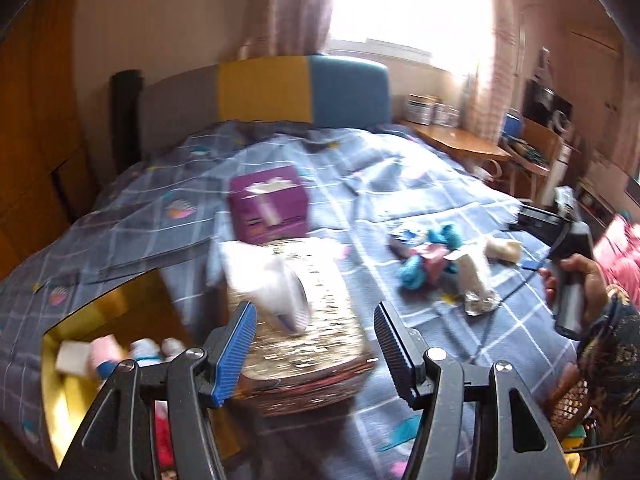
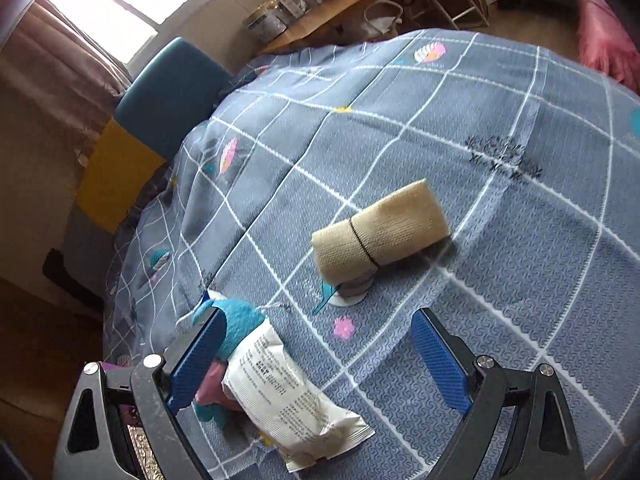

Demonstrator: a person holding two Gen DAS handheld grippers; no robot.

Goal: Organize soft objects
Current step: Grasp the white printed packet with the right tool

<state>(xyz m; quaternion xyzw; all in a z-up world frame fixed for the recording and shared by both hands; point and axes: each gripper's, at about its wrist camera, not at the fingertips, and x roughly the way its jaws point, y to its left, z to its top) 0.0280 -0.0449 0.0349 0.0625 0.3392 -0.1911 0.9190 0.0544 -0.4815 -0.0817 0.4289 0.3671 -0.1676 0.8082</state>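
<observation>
- Bedspread everywhere, quilted blue-grey with a white grid and little feather prints, and my soft things are scattered across it.
- Left tool, low centre of its view: jaws spread wide, nothing clamped. A white pouch shows between the ribbed pads, but it is blurred and I cannot tell whether it touches either pad or simply lies on top of the basket.
- Woven basket sits right under that tool, glinting, with a coarse wicker rim along its lower edge.
- Yellow box, lower left of that view, already has soft rolls inside, pink and white among them.
- Purple carton stands just beyond the basket, stiff and square-edged.
- Right tool: jaws released too, gripping nothing. A crinkly white packet with fine printed text lies between the blue pads, nearer the left one.
- Teal knit piece and something pink are bunched against the packet at lower left, fuzzy and limp.
- Beige bandage roll, mid-frame, a ribbed elastic cylinder cinched by a dark band, lies a little ahead of my right tool on the bed.
- My read: I'm between picks, lining the right tool up on the next item.
- Next move calls for settling the pads either side of the packet or reaching ahead to the roll, then closing gently; both should squash easily.
</observation>
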